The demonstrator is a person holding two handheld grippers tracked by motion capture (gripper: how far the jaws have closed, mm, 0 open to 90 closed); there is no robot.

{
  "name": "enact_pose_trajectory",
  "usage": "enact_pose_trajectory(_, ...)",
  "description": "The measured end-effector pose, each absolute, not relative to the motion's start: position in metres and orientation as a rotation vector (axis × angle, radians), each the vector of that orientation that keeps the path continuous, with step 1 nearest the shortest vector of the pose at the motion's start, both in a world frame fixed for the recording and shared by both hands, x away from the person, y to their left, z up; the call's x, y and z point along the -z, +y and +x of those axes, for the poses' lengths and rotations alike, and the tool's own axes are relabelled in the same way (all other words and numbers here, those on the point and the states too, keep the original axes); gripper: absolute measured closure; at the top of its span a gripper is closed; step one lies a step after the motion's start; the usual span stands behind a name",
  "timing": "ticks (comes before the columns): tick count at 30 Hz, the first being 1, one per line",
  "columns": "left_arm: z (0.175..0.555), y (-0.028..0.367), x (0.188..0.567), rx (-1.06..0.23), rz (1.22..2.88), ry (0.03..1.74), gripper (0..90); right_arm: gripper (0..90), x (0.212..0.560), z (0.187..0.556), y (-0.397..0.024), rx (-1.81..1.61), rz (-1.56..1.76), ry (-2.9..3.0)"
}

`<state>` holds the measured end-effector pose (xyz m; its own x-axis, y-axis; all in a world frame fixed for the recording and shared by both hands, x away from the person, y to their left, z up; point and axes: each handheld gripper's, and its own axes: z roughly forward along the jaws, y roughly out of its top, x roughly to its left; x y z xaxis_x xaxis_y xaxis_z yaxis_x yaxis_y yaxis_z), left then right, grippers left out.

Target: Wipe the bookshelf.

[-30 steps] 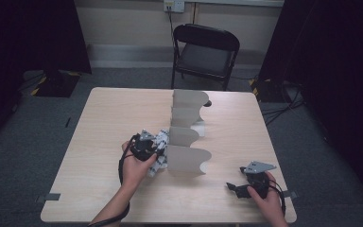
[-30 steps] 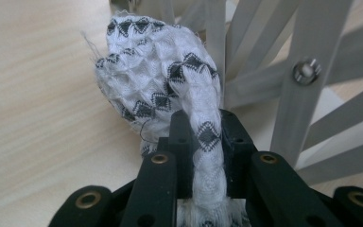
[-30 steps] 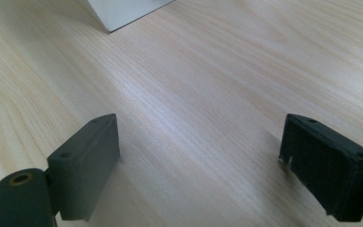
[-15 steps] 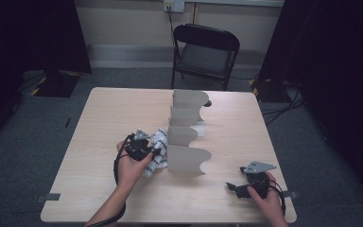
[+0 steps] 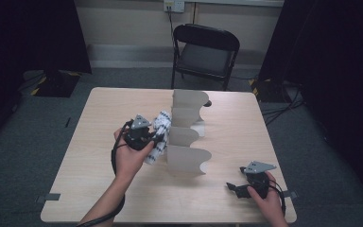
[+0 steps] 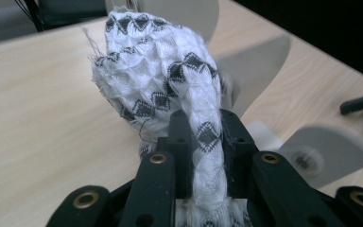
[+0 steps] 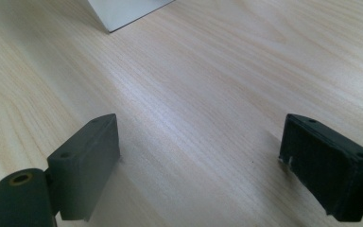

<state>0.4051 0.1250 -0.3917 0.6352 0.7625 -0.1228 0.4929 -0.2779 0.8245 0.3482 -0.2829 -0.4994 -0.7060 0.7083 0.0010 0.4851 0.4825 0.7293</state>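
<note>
One light wooden tabletop [image 5: 99, 189] carries one white cloth with a black diamond pattern [image 5: 159, 135] near its middle and four pale grey upright panels with scalloped edges [image 5: 186, 160], lined up from near to far. Two black handheld grippers are there, one at the left [image 5: 157, 140] and one at the near right [image 5: 231, 187]. One black folding chair [image 5: 204, 52] stands beyond the far edge.

Cloth [image 6: 170, 80] was woven, textured, frayed; table [image 7: 227, 80] matt light wood-grain; divider panels [image 5: 188, 160] smooth matt grey.
</note>
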Motion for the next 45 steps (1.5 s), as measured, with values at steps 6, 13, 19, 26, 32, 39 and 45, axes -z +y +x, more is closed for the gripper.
enact_pose_trajectory(6,0.404,0.119,0.426,-0.328,1.990,1.027,76.9,12.1,0.499,0.348,-0.283,-1.054,1.012,2.433)
enact_pose_trajectory(13,0.399,0.118,0.452,-0.294,2.038,1.061,76.7,12.1,0.499,0.348,-0.283,-1.054,1.010,2.432)
enact_pose_trajectory(19,0.394,0.119,0.471,-0.281,2.040,1.081,72.0,12.1,0.499,0.348,-0.283,-1.054,1.010,2.432)
enact_pose_trajectory(26,0.394,0.123,0.462,-0.323,2.025,1.061,56.1,12.1,0.499,0.348,-0.283,-1.054,1.010,2.432)
enact_pose_trajectory(32,0.401,0.138,0.444,-0.382,1.983,1.063,50.8,12.0,0.499,0.348,-0.283,-1.054,1.010,2.432)
enact_pose_trajectory(39,0.401,0.162,0.454,-0.405,1.979,1.133,56.4,12.0,0.499,0.348,-0.283,-1.054,1.010,2.432)
enact_pose_trajectory(45,0.397,0.165,0.473,-0.379,2.025,1.150,59.7,12.1,0.499,0.348,-0.283,-1.054,1.010,2.432)
